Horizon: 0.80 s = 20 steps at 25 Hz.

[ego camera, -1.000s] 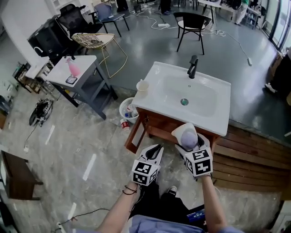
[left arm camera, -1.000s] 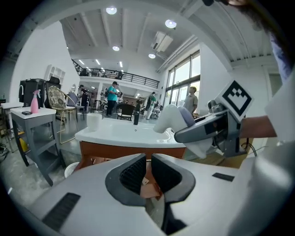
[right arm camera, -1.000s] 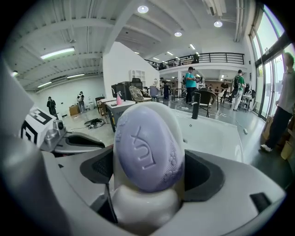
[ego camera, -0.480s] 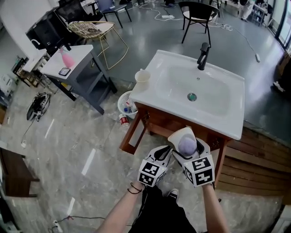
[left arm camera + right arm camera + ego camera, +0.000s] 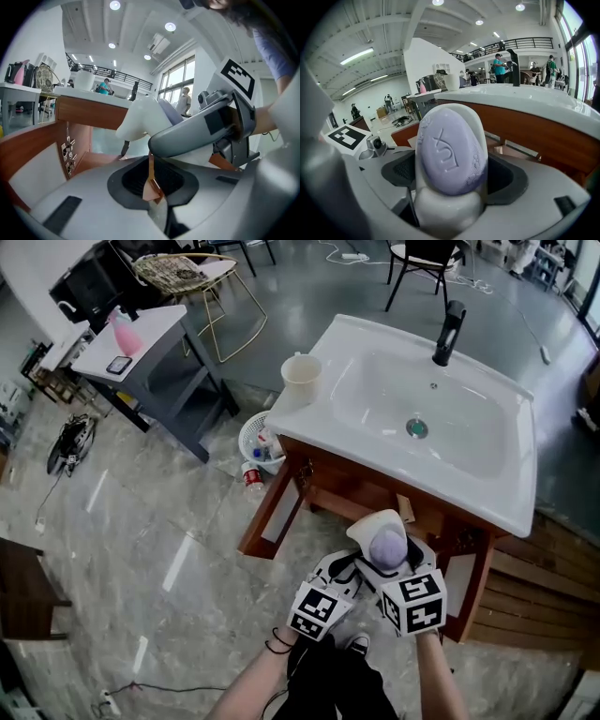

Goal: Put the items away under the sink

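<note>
A white soap dish [image 5: 371, 523] carrying a purple soap bar [image 5: 387, 546] is clamped in my right gripper [image 5: 394, 559], just in front of the open wooden cabinet [image 5: 349, 495] under the white sink [image 5: 309, 427]. In the right gripper view the soap [image 5: 450, 150] stands upright in the dish [image 5: 447, 211] between the jaws. My left gripper [image 5: 341, 566] hangs close beside it on the left, shut with nothing in it. The left gripper view shows its jaws closed together [image 5: 152, 190], with the dish [image 5: 140, 119] just beyond them.
Both cabinet doors stand open, left door [image 5: 270, 514] and right door [image 5: 466, 585]. A white cup [image 5: 301, 371] and a black faucet [image 5: 448, 332] are on the sink. A wastebasket [image 5: 258, 442] and a can [image 5: 251, 479] sit left of the cabinet. Wooden decking [image 5: 548, 592] lies to the right.
The view has closed in on the sink and cabinet. Both grippers moved forward together with the soap dish, and the left gripper drew nearer the right one.
</note>
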### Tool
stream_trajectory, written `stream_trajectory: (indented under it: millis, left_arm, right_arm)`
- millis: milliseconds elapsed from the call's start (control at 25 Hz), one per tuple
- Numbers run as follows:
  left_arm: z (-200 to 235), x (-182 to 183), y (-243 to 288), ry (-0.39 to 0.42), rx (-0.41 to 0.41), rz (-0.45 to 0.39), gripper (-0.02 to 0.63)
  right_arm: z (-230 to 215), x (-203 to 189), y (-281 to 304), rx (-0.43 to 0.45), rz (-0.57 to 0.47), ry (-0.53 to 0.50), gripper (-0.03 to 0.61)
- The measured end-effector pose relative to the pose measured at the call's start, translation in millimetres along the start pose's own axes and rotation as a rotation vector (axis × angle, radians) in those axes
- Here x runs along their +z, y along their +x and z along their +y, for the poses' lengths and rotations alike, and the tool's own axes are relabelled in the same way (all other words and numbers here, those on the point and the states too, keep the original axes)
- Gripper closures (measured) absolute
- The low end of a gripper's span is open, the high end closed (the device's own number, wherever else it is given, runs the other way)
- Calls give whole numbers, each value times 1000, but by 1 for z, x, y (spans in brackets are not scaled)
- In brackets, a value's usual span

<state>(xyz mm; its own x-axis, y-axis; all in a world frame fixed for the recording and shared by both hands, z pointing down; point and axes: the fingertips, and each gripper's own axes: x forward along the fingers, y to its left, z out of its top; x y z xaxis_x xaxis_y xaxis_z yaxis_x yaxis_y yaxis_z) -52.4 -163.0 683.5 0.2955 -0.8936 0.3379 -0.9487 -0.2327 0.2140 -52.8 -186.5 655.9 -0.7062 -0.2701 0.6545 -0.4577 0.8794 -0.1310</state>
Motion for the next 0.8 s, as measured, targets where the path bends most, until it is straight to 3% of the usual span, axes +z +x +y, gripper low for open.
stream_trajectory:
  millis: [800]
  left_arm:
    - [100,-107,62,-72,110,9,580]
  right_arm:
    - [-32,-56,155,17,63,-62,144]
